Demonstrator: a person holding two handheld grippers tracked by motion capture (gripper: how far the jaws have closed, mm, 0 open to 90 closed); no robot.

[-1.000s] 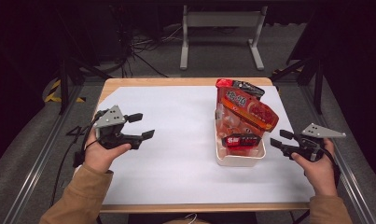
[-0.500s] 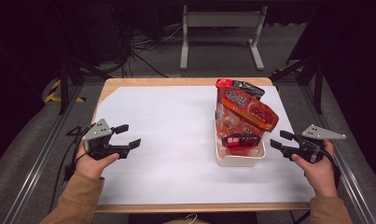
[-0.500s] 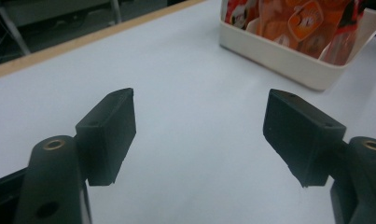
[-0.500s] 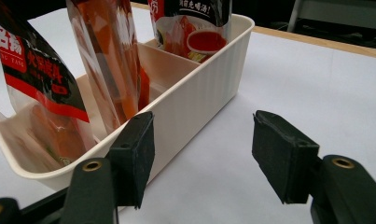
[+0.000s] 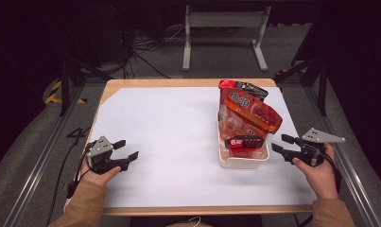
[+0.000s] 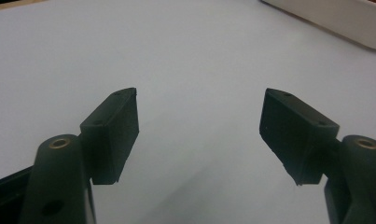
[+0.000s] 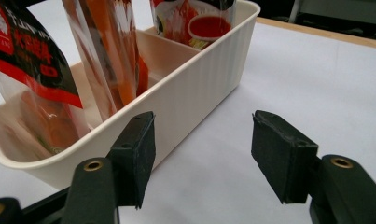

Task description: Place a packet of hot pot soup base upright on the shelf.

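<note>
Seen in the high view at lower left: left gripper (image 5: 128, 149) held low in the left hand (image 5: 99, 174), jaws spread wide and aimed toward the right of the frame, nothing between them. At lower right: right gripper (image 5: 283, 143) gripped by the right hand (image 5: 319, 171), jaws likewise parted and empty, aimed toward the left of the frame. Tan sleeves entered from the bottom edge. Possibly resting on the surface, though contact could not be judged.
</note>
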